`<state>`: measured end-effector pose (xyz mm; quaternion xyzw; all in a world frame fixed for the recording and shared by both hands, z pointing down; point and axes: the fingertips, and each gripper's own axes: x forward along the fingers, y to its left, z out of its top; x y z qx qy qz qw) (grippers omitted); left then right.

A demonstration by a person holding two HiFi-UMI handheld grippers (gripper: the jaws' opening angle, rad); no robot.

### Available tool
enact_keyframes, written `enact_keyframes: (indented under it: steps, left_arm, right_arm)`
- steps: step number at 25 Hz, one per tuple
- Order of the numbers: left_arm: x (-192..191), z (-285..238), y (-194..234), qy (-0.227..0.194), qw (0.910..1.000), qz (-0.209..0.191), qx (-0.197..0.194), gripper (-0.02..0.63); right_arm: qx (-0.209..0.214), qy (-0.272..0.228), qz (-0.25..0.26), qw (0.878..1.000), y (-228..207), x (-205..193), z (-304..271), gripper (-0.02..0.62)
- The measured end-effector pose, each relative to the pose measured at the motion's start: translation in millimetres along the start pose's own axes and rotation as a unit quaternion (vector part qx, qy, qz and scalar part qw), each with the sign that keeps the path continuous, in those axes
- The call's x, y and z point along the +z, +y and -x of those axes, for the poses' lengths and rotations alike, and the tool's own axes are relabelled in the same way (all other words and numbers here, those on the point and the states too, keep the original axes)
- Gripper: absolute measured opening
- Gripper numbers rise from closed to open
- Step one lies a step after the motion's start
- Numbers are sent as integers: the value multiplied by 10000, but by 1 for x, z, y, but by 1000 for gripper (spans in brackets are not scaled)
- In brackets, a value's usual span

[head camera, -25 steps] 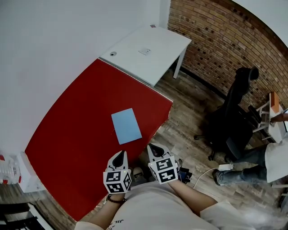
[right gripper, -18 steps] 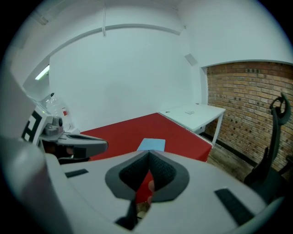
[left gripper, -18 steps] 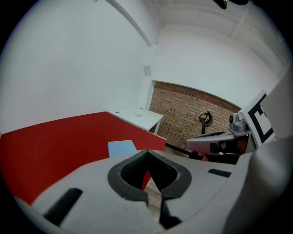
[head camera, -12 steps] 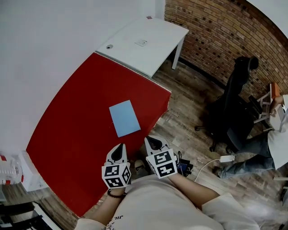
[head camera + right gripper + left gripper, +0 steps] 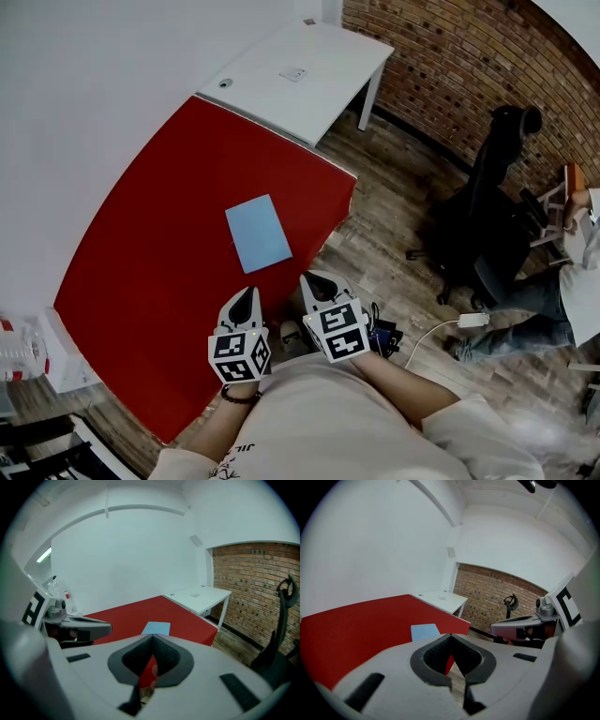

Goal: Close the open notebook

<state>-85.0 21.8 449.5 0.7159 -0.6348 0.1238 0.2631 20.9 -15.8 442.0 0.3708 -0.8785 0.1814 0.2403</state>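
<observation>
White-walled room with one brick side, a plank floor and two tables

A red rectangular worktop stands with one long side against a plain white wall, and a white rectangular desk on white legs butts against its far end. Past the desk runs a red-brown brick wall with a dark skirting. The grey-brown wood-plank floor carries a black office chair on castors, well apart from the worktop and near the brick. A white power strip with a white cable lies beside the chair's base. In the right gripper view a bright strip lamp glows high on the white wall.
</observation>
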Motion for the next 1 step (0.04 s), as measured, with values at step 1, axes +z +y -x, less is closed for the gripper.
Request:
enact_keyframes:
  steps: [1]
  left_arm:
    - [-1,-1,-1,-1,10000,-1,-2,6]
  right_arm:
    - [-8,0,0,10000,-1,-1,1,6]
